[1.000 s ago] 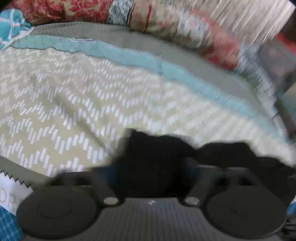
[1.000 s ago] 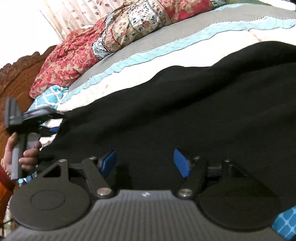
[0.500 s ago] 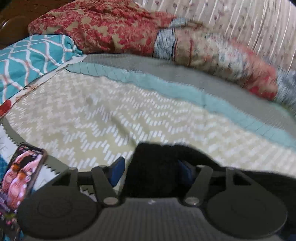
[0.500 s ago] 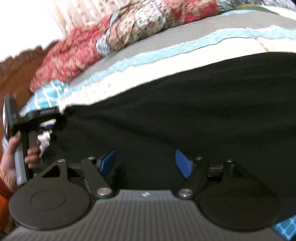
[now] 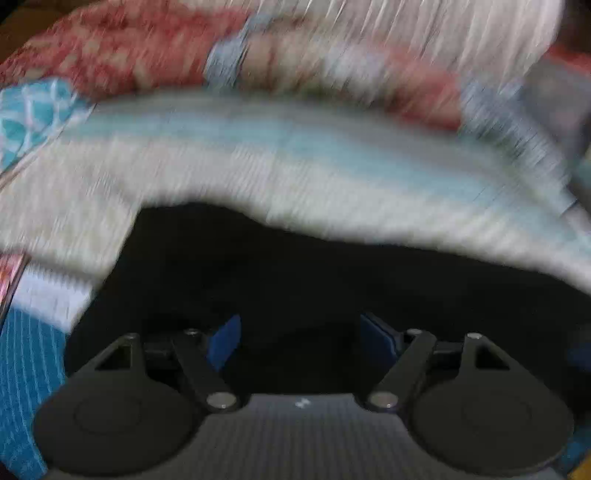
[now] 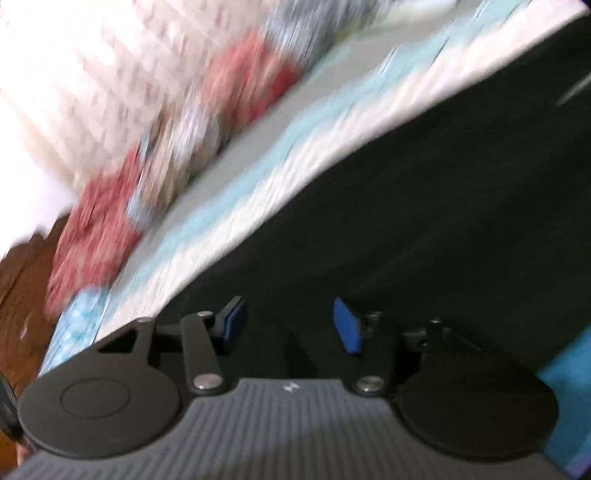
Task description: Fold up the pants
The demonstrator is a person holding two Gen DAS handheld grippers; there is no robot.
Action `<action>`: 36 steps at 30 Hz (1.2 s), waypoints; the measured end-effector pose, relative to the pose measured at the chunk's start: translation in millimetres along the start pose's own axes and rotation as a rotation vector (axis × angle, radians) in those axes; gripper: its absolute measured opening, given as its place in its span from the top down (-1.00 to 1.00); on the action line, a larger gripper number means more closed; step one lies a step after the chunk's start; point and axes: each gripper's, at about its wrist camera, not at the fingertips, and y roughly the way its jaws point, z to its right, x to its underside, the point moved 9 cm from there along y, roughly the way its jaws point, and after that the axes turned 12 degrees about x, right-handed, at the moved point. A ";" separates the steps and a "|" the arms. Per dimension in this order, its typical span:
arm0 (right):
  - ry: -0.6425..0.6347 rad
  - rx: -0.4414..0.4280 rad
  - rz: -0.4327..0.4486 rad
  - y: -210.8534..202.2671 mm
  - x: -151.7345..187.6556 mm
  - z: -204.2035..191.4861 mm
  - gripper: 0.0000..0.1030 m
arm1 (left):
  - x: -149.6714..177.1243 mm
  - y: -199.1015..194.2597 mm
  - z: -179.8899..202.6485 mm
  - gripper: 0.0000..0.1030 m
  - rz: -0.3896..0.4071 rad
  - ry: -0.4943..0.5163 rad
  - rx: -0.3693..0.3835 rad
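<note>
The black pants [image 5: 332, 280] lie spread on the pale zigzag bedspread [image 5: 221, 177], filling the lower half of the blurred left wrist view. My left gripper [image 5: 301, 339] hovers over their near edge, its jaws opening; dark cloth lies under the gap and the blue pads [image 5: 225, 338] press on nothing. In the tilted right wrist view the pants [image 6: 443, 206] cover the right side. My right gripper [image 6: 290, 326] is over them with its jaws closing, the pads [image 6: 347, 326] still apart and free of the cloth.
A red floral blanket [image 5: 129, 48] and a striped curtain [image 5: 443, 33] run along the far side of the bed. A teal patterned pillow [image 5: 29, 114] and a phone's edge [image 5: 9, 280] are at the left. A wooden headboard [image 6: 22, 280] shows at left in the right wrist view.
The left gripper let go of the bunched black cloth and spread its jaws, moving over the pants. The right view rolled and swept sideways; the other hand and gripper left its view.
</note>
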 end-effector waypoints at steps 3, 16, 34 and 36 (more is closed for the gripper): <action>0.073 0.104 0.196 -48.2 -43.9 72.4 -0.22 | 8.2 14.8 -5.5 -0.38 -0.032 0.041 -0.038; 0.424 0.333 0.423 -96.0 -121.5 278.4 -0.45 | 6.6 -0.3 62.6 -0.53 -0.070 -0.075 0.083; -0.158 0.184 0.383 -99.5 -113.0 101.9 0.62 | 22.5 6.2 79.9 -0.54 -0.124 -0.109 0.126; -0.382 0.160 0.336 -79.1 -80.9 52.8 0.61 | 25.0 4.7 78.6 -0.54 -0.124 -0.111 0.132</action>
